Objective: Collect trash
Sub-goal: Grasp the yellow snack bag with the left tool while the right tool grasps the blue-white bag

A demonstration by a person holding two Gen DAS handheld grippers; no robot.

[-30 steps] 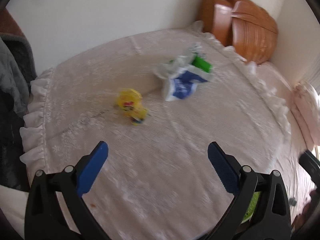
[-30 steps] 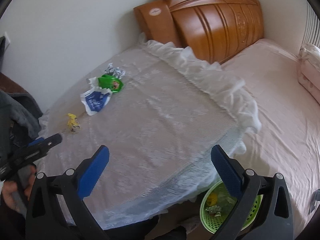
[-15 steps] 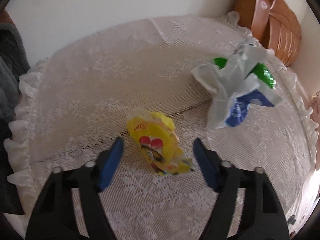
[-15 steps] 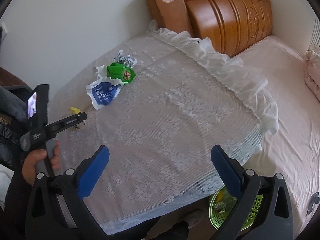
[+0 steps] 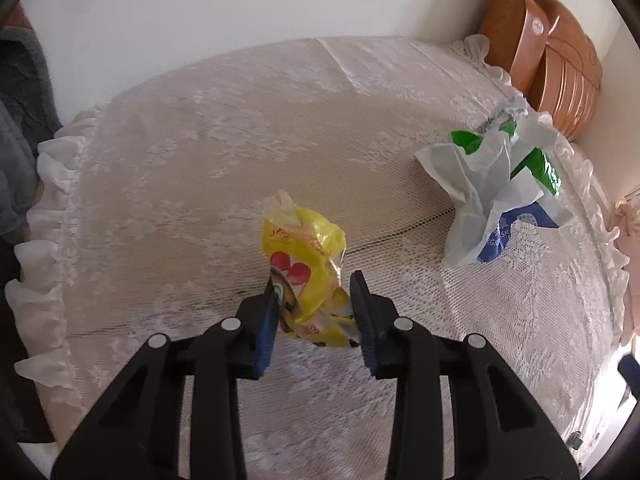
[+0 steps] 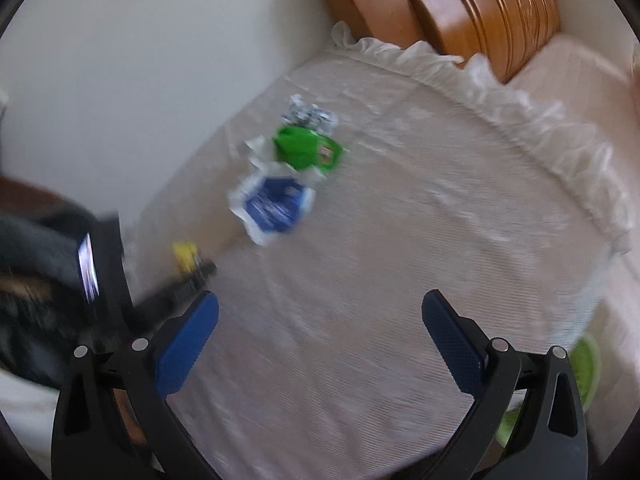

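The left wrist view is giving the sharp close look: the left tool (image 5: pixel 314 312) is pinching a yellow snack wrapper (image 5: pixel 306 272) between its blue pads (image 5: pixel 267 330), its jaws drawn in against the wrapper's lower half. The wrapper is standing up from the lace cover (image 5: pixel 200 168), its crimped top pointing away from the tool. To the right and farther off, well apart from the tool, a crumpled pile of white, blue and green bags (image 5: pixel 500 192) is lying on the same cover, with the wooden headboard (image 5: pixel 552 68) beyond it in the corner.

The right wrist view is blurred, but it is showing what the other cannot: the left tool (image 6: pixel 196 276) from outside, reaching in from the left edge with the yellow wrapper (image 6: pixel 185 255) at its tip, and a lit phone screen (image 6: pixel 88 266) mounted on its body. It is also showing the pile from above as separate pieces: a blue and white bag (image 6: pixel 274 204), a green packet (image 6: pixel 306 149) and a crinkled silver scrap (image 6: pixel 310 114) behind it. A green basket (image 6: pixel 584 372) is sitting low at the right edge, past the bed's side.

The right tool (image 6: pixel 320 340) is hanging over bare lace with its jaws spread wide and nothing between them, well apart from the pile.
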